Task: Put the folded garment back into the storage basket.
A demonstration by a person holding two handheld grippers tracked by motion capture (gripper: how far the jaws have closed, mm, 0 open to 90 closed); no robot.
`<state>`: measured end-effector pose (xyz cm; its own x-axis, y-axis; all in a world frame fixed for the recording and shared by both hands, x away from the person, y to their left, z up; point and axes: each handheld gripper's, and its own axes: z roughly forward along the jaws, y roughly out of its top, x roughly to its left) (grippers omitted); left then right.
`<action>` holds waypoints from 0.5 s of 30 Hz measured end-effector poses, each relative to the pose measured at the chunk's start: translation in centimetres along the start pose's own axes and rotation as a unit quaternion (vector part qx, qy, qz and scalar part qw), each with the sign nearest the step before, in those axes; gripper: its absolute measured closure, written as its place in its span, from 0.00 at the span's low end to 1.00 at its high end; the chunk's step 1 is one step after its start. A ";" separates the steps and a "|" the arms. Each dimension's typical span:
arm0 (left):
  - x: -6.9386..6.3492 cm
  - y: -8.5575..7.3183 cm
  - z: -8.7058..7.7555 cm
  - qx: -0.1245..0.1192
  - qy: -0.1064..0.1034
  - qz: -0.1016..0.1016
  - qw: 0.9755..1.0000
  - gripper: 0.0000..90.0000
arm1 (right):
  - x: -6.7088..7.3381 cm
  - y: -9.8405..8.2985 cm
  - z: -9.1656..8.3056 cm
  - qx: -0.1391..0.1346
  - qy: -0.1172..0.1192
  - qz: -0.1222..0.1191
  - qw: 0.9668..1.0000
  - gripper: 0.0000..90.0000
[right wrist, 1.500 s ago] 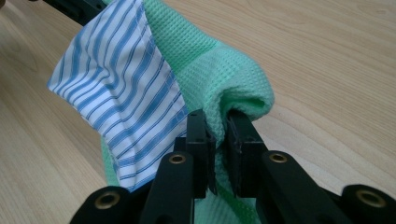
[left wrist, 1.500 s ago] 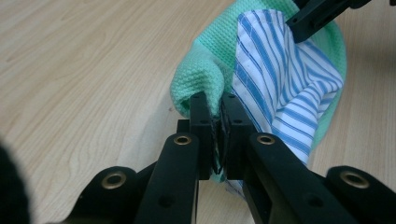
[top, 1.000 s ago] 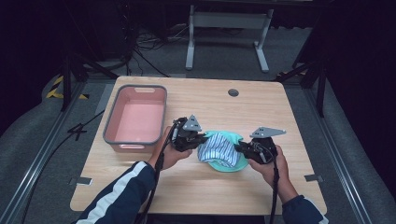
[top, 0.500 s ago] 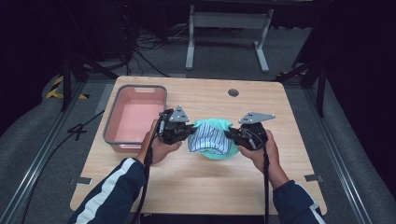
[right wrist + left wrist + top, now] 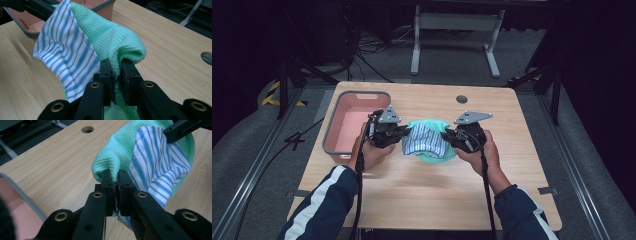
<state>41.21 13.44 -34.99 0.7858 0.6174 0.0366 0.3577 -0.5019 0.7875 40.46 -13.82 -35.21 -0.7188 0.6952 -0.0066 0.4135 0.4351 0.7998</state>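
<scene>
— Since a moment ago, both of your hands have carried the cloth bundle up and away from you, toward the pink tub side of the table; it hung nearer your body before. What are you holding it with?

— You hold it with both tools. Your left gripper (image 5: 404, 134) has its jaws pressed together on a fold of the green towel (image 5: 117, 152), right at the bundle's edge; in the left gripper view the waffle weave is pinched between the two black pads. Your right gripper (image 5: 447, 136) is clamped the same way on the towel's other end, where the green fold bulges over the pads in the right gripper view.

— And the striped piece?

— The blue-and-white striped cloth (image 5: 424, 140) lies inside the green towel, draped between your two grips, its loose corner hanging down. Your left hand (image 5: 371, 152) and right hand (image 5: 482, 152) sit level with each other, the bundle stretched between them above the table (image 5: 422, 195).

— What lies beyond?

— Just beside your left gripper stands the pink tub (image 5: 348, 125), near the table's left edge. Farther off, a round hole (image 5: 462, 99) sits in the tabletop near its far edge, well apart from the bundle.
</scene>
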 end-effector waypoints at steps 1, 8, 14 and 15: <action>0.2 0.0 -0.2 0.001 0.000 -0.001 1.000 0.95 | 0.1 0.2 0.1 0.001 0.001 -0.001 1.000 0.89; 0.8 0.0 -1.2 0.003 0.020 0.001 1.000 0.95 | 0.6 1.4 0.7 -0.005 0.006 -0.007 1.000 0.89; 1.2 0.1 -1.8 0.004 0.033 0.004 0.999 0.95 | 0.8 2.2 0.9 -0.007 0.006 -0.010 1.000 0.89; 1.3 0.2 -1.9 0.004 0.034 0.002 0.999 0.95 | 0.8 2.4 1.0 -0.007 0.005 -0.013 1.000 0.89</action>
<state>41.31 15.33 -33.64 0.7516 0.6545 0.0816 0.3589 -0.5097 0.7819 41.42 -11.62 -33.92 -0.7345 0.6783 -0.0224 0.3870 0.4457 0.8072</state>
